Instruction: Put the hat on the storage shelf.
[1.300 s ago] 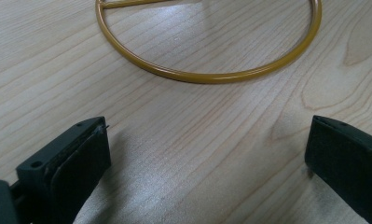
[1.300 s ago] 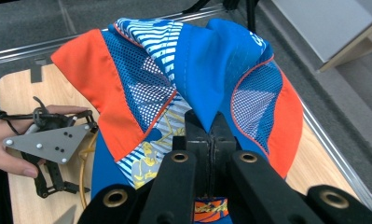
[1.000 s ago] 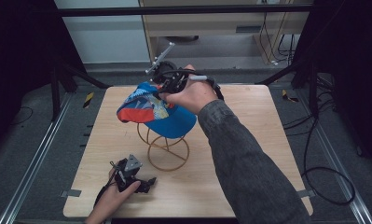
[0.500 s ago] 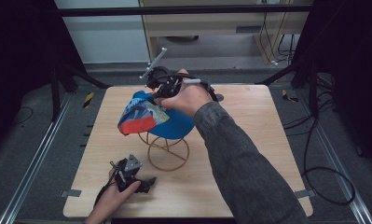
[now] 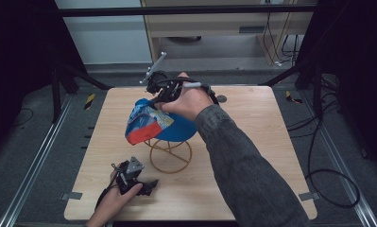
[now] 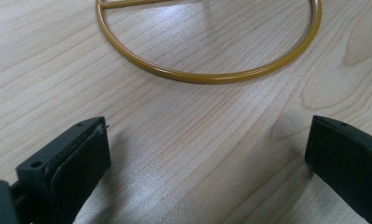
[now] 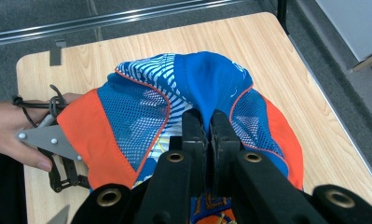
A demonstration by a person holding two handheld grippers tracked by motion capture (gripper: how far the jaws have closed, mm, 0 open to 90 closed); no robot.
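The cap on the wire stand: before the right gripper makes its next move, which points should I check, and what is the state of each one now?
1. Right gripper grips the cap: ok, its jaws are pinched together on the blue fabric at the cap's top.
2. Cap seated on the wire stand: cannot tell; it drapes over the top, but the contact is hidden.
3. Stand's ring base flat on the table: ok, as the left gripper view shows.
4. Left gripper away from the stand: ok, it rests on the table beside the ring, jaws open and empty.
5. Cap's brim free of snags: cannot tell.
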